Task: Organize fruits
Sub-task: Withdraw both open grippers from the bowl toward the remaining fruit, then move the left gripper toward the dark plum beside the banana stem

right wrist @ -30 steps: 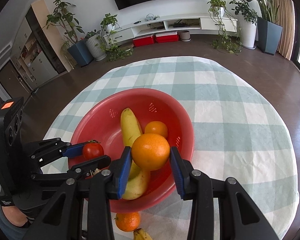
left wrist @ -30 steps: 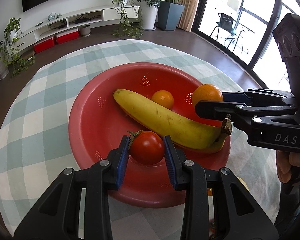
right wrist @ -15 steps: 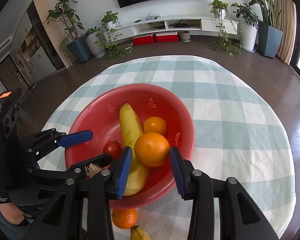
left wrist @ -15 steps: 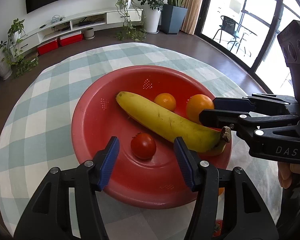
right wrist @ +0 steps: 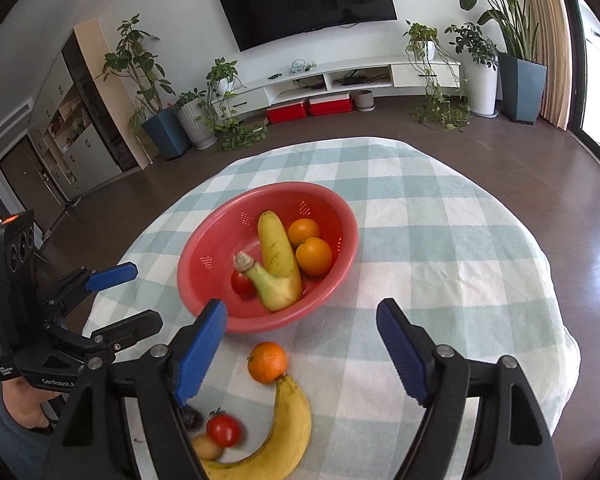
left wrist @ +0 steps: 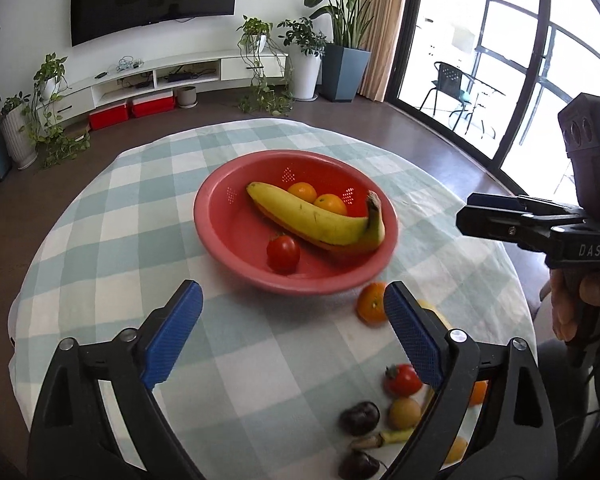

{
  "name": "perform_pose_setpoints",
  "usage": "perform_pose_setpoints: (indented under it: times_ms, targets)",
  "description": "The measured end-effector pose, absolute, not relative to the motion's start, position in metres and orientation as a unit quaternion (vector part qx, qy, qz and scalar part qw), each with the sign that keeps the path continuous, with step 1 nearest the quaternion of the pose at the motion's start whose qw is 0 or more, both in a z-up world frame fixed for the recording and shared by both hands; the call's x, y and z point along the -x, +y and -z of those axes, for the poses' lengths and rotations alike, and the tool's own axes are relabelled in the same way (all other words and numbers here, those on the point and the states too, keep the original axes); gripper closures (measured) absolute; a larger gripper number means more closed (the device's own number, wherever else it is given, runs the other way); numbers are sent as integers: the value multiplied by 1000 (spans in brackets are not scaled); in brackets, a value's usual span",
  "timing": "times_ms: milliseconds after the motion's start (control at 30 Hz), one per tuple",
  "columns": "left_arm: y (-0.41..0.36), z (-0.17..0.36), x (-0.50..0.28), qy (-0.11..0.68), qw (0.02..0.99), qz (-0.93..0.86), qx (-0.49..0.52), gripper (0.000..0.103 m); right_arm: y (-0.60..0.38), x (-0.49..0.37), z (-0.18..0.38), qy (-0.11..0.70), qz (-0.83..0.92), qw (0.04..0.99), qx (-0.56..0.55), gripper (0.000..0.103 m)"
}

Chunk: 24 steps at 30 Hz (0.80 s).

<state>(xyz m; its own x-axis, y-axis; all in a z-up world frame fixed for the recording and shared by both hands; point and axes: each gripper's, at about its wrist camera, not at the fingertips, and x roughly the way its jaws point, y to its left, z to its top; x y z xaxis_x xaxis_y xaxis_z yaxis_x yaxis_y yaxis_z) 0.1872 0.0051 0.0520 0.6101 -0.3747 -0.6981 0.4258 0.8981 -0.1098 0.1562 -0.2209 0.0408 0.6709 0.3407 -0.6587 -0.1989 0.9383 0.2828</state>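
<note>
Left wrist view: left gripper (left wrist: 294,326) jaws wide, empty, above cloth near red bowl (left wrist: 220,216). Bowl holds banana (left wrist: 312,220), tomato (left wrist: 283,253), 2 oranges (left wrist: 330,204). Dark plums (left wrist: 359,418) show only here. Right wrist view: right gripper (right wrist: 300,354) jaws wide, empty; loose orange (right wrist: 267,362) touching 2nd banana (right wrist: 276,440) tip, w/ 2nd tomato (right wrist: 224,430) beside, only here in full

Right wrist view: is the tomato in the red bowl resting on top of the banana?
No. The tomato sits on the floor of the red bowl beside the banana.
</note>
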Motion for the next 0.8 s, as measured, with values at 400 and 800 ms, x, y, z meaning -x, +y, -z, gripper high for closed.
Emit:
perform_pose_setpoints:
  times_ms: [400,800]
  targets:
    - [38,-35,-67,387,894,224,19,5,-235,-46,-19,358,-148,903,-184,11]
    - [20,-12,-5,375,893,248,4,0,-216,-12,2,386,-160,888,-190,10]
